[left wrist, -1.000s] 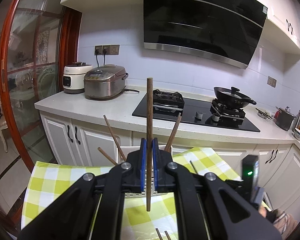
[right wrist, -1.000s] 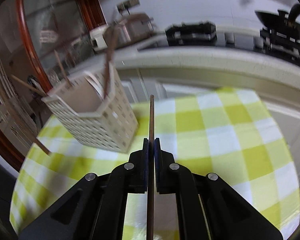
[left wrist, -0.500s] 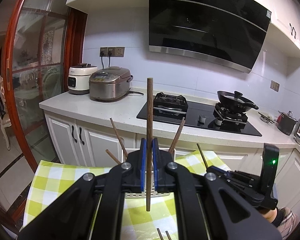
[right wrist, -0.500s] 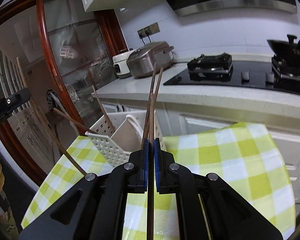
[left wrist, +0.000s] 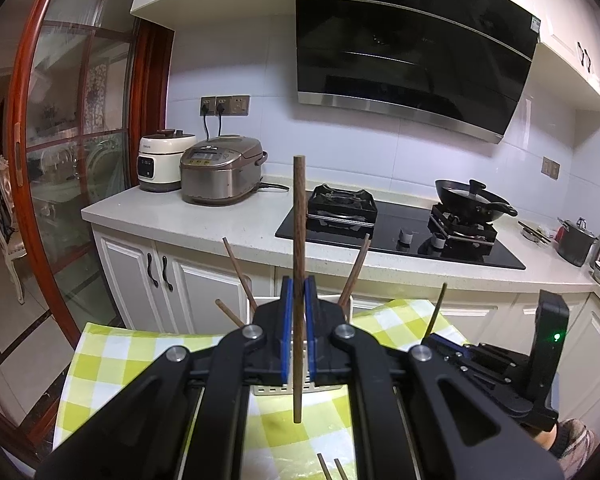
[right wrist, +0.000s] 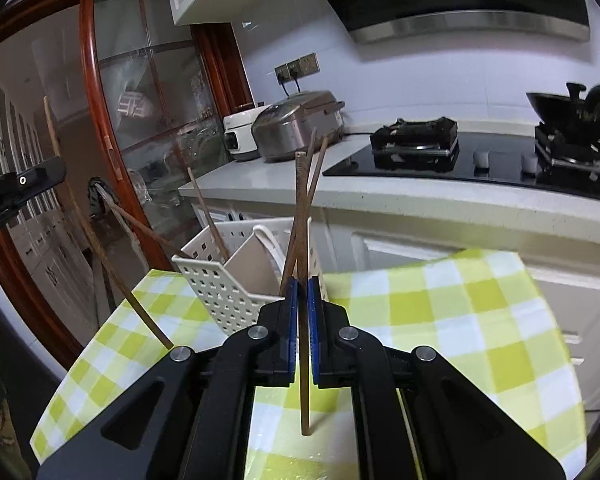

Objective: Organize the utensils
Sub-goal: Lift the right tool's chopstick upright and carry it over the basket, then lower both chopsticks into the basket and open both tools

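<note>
Moved: right tool [right wrist: 300,304] has come up and levelled off since a second ago; the white holder, then high in the left of its view, now sits centre, just behind the jaws. Left tool [left wrist: 299,308] has hardly shifted.
Left tool state: clenched on a dark wooden chopstick [left wrist: 299,240], held upright, gripped below its middle, lower tip hanging over the cloth.
Right tool state: clenched on a second wooden chopstick [right wrist: 302,240], also near upright, gripped about mid-length, tip clear of the cloth.
Where the utensils are: perforated white utensil holder [right wrist: 224,288] stands on the yellow-checked tablecloth [right wrist: 440,312] covering the surface; several chopsticks [right wrist: 206,212] already lean in it. Two more chopstick ends [left wrist: 330,470] show at the lower edge of the left view.
Handling: thin, stiff, light sticks, probably smooth; a grip off the middle lets them pivot, so hold near mid-length.
Pose: both tools point slightly downward toward the holder; the left tool shows at the left edge of the right view, the right tool at lower right of the left view.
Next, likely: lower each tip into the holder's open top.
</note>
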The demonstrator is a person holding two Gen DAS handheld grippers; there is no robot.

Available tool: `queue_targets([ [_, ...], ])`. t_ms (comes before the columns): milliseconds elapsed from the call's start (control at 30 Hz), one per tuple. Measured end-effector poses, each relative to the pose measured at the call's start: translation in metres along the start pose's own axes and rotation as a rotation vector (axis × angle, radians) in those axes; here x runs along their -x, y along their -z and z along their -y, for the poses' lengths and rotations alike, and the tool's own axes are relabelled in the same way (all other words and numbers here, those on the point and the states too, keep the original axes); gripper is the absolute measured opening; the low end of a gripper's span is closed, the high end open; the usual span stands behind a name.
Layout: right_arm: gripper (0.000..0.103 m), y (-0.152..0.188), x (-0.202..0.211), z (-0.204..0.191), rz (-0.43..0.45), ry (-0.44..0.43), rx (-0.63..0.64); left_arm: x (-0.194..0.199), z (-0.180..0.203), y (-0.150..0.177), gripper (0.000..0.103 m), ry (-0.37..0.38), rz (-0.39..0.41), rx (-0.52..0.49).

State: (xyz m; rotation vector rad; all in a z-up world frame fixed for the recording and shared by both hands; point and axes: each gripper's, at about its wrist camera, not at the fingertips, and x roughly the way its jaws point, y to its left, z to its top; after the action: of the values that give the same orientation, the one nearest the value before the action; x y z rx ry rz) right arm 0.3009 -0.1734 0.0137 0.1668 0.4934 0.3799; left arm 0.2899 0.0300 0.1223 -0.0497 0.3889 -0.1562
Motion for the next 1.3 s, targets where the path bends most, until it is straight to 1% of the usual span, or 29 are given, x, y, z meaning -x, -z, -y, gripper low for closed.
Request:
queue_targets([
  [100, 0.006, -0.010, 0.005, -0.005, 0.020, -0.005, 0.012, -0.001, -0.001, -0.003, 0.006, -0.008, 0.005, -0.002],
  [233, 0.006, -0.034, 0.014, -0.016, 0.056, -0.016, 0.041, -0.004, 0.000, -0.013, 0.006, -0.014, 0.016, -0.011],
  [333, 0.006, -0.063, 0.022, -0.024, 0.097, -0.030, 0.060, -0.005, 0.002, -0.027, 0.006, -0.016, 0.033, -0.019],
  [367, 0.006, -0.077, 0.026, -0.030, 0.119, -0.036, 0.075, -0.006, 0.003, -0.034, 0.006, -0.020, 0.041, -0.024],
  [500, 0.006, -0.118, 0.028, -0.046, 0.170, -0.034, 0.122, -0.013, 0.004, -0.059, 0.006, -0.051, 0.073, -0.042],
  [633, 0.006, -0.138, 0.014, -0.052, 0.186, -0.040, 0.131, -0.031, -0.003, -0.073, 0.006, -0.069, 0.082, -0.021],
  [700, 0.006, -0.140, -0.002, -0.053, 0.169, -0.039, 0.134, -0.044, -0.007, -0.075, 0.006, -0.060, 0.074, 0.004],
  [800, 0.006, -0.132, -0.033, -0.053, 0.106, -0.034, 0.141, -0.063, -0.012, -0.068, 0.006, -0.069, 0.056, 0.016],
  [933, 0.006, -0.114, -0.078, -0.049, -0.012, -0.041, 0.126, -0.096, -0.017, -0.046, 0.006, -0.071, -0.014, 0.026],
  [1067, 0.006, -0.093, -0.112, -0.050, -0.109, -0.041, 0.133, -0.120, -0.026, -0.028, 0.007, -0.068, -0.078, 0.057],
  [1100, 0.006, -0.088, -0.119, -0.051, -0.124, -0.043, 0.139, -0.123, -0.028, -0.024, 0.008, -0.072, -0.088, 0.061],
  [1167, 0.007, -0.082, -0.126, -0.053, -0.141, -0.043, 0.151, -0.126, -0.033, -0.019, 0.016, -0.075, -0.094, 0.065],
  [1200, 0.007, -0.081, -0.127, -0.054, -0.139, -0.042, 0.152, -0.126, -0.035, -0.018, 0.017, -0.076, -0.093, 0.065],
  [1267, 0.008, -0.082, -0.127, -0.054, -0.134, -0.039, 0.148, -0.121, -0.038, -0.018, 0.025, -0.081, -0.083, 0.063],
  [1300, 0.009, -0.083, -0.125, -0.052, -0.131, -0.038, 0.141, -0.118, -0.039, -0.019, 0.027, -0.085, -0.076, 0.062],
])
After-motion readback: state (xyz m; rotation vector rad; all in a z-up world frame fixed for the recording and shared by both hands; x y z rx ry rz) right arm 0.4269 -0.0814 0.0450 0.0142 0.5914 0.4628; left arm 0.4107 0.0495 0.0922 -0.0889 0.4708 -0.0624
